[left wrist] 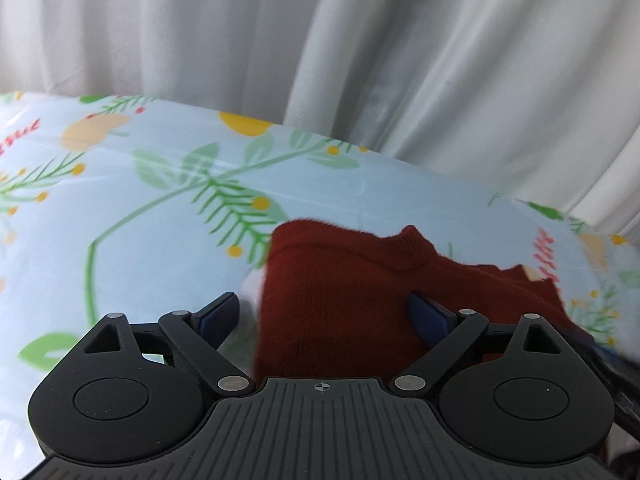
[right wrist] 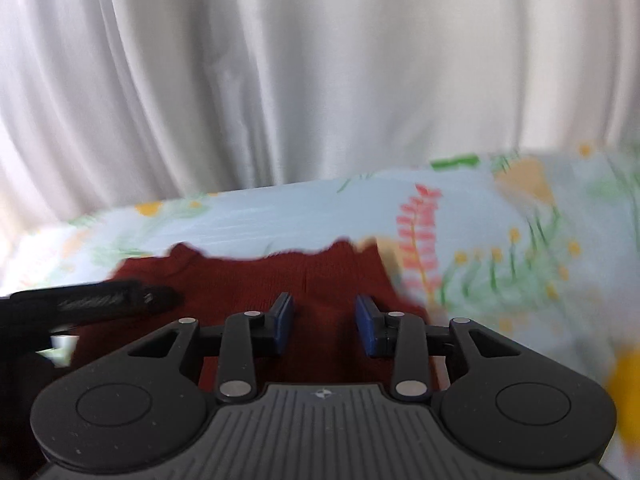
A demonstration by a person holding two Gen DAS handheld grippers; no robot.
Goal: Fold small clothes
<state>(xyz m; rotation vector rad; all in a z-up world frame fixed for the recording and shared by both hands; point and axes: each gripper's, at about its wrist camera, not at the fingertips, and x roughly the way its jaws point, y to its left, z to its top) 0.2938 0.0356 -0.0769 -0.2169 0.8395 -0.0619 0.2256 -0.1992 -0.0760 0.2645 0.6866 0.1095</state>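
Left wrist view: the left gripper (left wrist: 326, 312) stands wide open, its blue pads (left wrist: 219, 314) straddling one side of the red knitted garment (left wrist: 340, 280), which lies on the floral sheet (left wrist: 160, 200) before a white curtain (left wrist: 320, 40). Closing here would likely gather a thick bunch of knit and drag the piece askew.

Right wrist view: the right gripper (right wrist: 325, 324) is partly open over the garment's other side, holding nothing; the frame is blurred, so contact cannot be told. Uneven lifting by the two tools risks a crooked fold. No containers are visible.
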